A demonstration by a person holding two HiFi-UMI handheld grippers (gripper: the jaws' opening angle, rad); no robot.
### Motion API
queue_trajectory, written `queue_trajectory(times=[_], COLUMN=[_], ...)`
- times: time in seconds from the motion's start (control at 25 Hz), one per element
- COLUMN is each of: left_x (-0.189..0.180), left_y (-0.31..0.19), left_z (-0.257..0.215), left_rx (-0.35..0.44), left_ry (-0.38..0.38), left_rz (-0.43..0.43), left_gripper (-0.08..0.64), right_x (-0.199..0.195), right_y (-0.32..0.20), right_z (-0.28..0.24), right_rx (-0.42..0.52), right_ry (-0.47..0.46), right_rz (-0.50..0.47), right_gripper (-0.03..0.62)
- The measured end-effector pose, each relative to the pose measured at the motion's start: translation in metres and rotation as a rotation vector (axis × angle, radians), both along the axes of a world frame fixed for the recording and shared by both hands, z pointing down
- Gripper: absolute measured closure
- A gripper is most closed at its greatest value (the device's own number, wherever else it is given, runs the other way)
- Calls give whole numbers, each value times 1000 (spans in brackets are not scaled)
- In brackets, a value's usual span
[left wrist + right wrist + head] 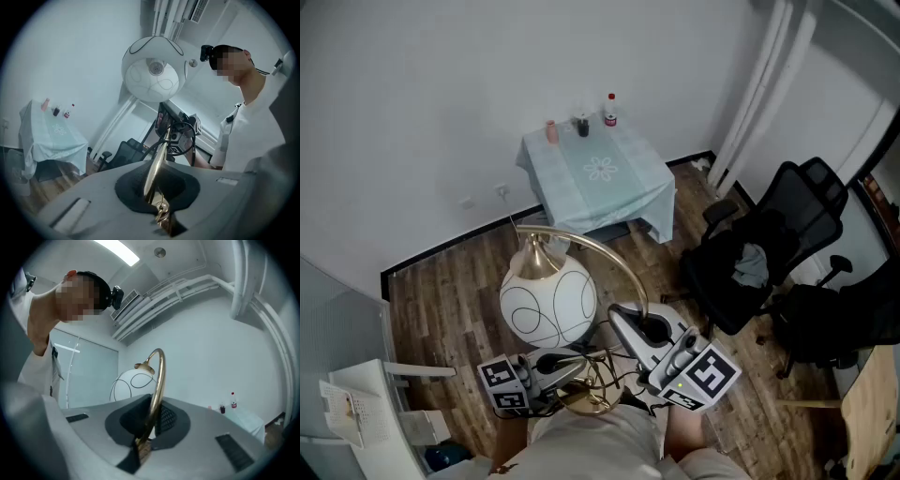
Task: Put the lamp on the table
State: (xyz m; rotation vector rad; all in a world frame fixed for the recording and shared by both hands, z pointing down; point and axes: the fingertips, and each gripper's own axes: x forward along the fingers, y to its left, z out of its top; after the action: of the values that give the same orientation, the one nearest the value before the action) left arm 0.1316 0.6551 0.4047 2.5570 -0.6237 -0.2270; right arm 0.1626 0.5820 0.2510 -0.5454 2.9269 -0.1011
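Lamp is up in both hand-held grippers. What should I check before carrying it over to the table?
1. Left hand-held gripper shut on the lamp stem: ok.
2. Right hand-held gripper shut on the lamp stem: ok.
3. Globe hanging free of both grippers: ok.
4. Table front bare, bottles only along its back edge: ok.
5. Office chair off to the right of the route: ok.
6. Lamp cord trailing or snagged: cannot tell.

You wear a white shirt (253, 136) with a dark shoulder tab (230, 118) and a black camera (206, 51) at your forehead. Your left gripper (579, 367) and right gripper (623, 317) are pale grey shells with black padded hollows, each bearing a cube (705, 373) of black-and-white square markers.
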Motion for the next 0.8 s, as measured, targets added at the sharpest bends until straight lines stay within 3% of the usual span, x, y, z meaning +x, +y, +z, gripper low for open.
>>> queue_trajectory(times=[0.8], left_x=[39], left_y=[-19], left_z=[3], left_rx=[20], left_ry=[-33], left_rz=[-45], left_gripper=[561], right_x=[40], right_y=[-19], right_z=[2], right_rx=[-1], right_ry=[-7], right_rz=[-26], right_gripper=[592])
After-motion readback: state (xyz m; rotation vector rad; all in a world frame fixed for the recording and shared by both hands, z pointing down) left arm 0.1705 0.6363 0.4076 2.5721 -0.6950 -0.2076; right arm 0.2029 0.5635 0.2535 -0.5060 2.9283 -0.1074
